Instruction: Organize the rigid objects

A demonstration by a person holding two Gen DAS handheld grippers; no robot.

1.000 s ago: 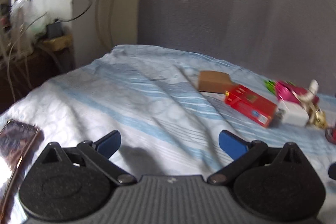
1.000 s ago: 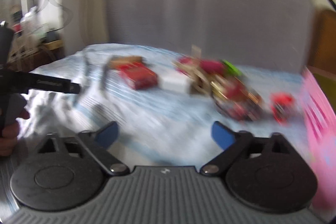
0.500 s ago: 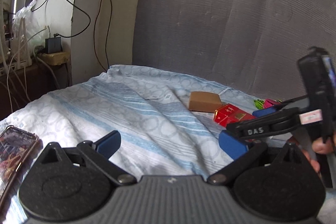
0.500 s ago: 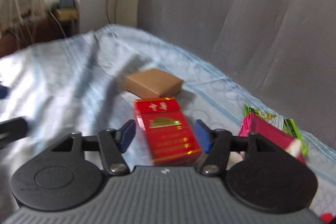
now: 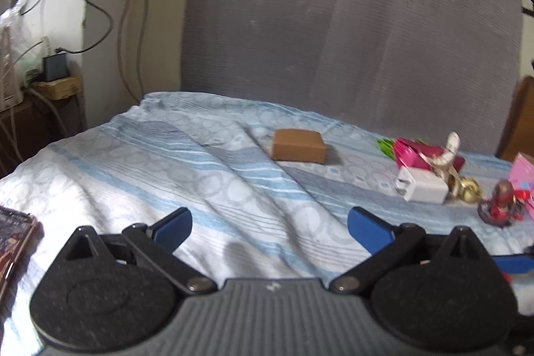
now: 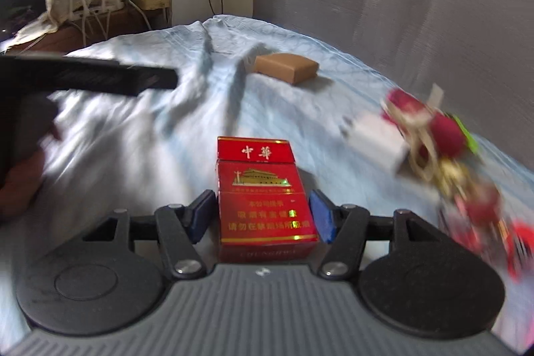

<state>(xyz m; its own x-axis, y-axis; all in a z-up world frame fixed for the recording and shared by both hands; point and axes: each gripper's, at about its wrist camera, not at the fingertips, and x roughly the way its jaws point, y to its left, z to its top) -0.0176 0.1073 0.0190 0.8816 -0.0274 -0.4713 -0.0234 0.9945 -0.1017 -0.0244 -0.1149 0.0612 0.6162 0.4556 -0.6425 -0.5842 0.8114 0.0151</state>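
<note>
- Closing in on the red cigarette pack (image 6: 265, 206), the right hand-held gripper (image 6: 263, 216) has just been narrowing its jaws, and the pack sits right between the blue pads (image 6: 322, 221). The left pad looks to be touching the pack's side; on the right a thin gap seems to remain, so I would not call it a firm pinch yet.
- Risk one: if the squeeze lands off-centre, the pack could twist or slide out, because its glossy sides are slick and only the lower half is between the pads.
- Risk two: too much squeeze and that thin card box could dent or its flip lid pop.
- Risk three: the bed sheet (image 5: 207, 175) is soft and wrinkled, so a low pad could snag fabric and drag it along.
- Risk four: a cluttered pile lies off to the right, with the white charger (image 6: 377, 139) nearest; a wide swing could knock it.
- The pack itself: red with gold lettering and a gold building emblem, lid end pointing away, lying flat on the bed.
- The left hand-held gripper (image 5: 268, 229) hangs spread wide over bare sheet, nothing between its pads.
- Farther back, a brown box (image 5: 298, 145) sits alone, well apart from the pile.
</note>
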